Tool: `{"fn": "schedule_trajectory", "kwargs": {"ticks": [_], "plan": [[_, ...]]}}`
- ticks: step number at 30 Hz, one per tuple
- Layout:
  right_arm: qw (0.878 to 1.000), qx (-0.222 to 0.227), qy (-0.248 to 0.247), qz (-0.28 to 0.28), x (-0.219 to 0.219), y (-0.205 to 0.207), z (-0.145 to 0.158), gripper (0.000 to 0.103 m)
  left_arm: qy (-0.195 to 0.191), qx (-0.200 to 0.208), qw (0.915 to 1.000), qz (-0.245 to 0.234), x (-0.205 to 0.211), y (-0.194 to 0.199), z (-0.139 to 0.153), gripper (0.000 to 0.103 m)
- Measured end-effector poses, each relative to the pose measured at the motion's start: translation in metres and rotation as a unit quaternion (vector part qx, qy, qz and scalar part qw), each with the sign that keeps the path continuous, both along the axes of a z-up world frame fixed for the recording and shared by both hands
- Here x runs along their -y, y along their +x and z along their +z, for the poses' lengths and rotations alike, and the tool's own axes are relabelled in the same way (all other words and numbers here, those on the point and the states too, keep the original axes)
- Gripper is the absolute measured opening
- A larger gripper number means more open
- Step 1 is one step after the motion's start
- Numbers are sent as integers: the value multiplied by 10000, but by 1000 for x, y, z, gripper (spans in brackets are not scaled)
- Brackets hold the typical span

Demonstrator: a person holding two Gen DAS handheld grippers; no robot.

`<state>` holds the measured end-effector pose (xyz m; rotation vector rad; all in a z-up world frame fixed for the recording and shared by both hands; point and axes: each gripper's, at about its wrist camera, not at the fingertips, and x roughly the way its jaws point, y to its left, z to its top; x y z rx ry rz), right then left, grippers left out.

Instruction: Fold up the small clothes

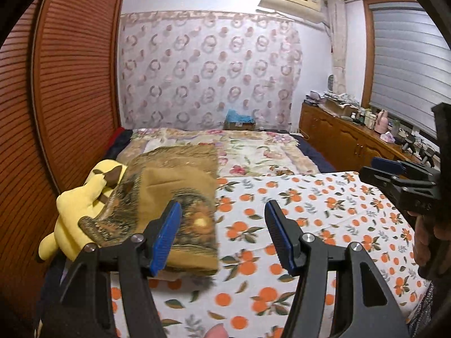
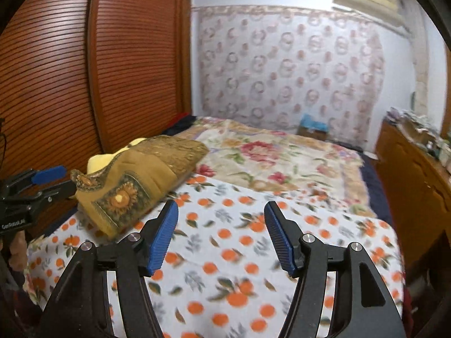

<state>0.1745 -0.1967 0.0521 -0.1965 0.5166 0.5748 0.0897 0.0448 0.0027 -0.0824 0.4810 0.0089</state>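
The folded brown cloth [image 1: 169,197] lies on the orange-print sheet [image 1: 310,211], ahead-left of the left gripper [image 1: 222,236], leaning on a yellow plush [image 1: 81,205]. Both the left and the right gripper [image 2: 221,236] hover spread and empty. The fold appears finished; next likely calls for fetching another garment.

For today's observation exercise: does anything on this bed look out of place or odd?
Yes. A yellow plush toy lies half buried under the folded brown sunflower-print cloth at the left edge of the orange-print sheet, so the cloth sits humped.
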Motion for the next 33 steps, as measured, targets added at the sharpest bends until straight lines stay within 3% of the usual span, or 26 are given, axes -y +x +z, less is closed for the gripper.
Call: {"fn": "schedule_trajectory", "kwargs": {"ticks": [14,33], "plan": [[9940,445,349,-937,80,-57,26,66,75,86,9997,-217,54,-13,24,61],[9913,544,418,-1127,96,-66,25,67,117,116,9996,-229,62,-17,28,61]]}}
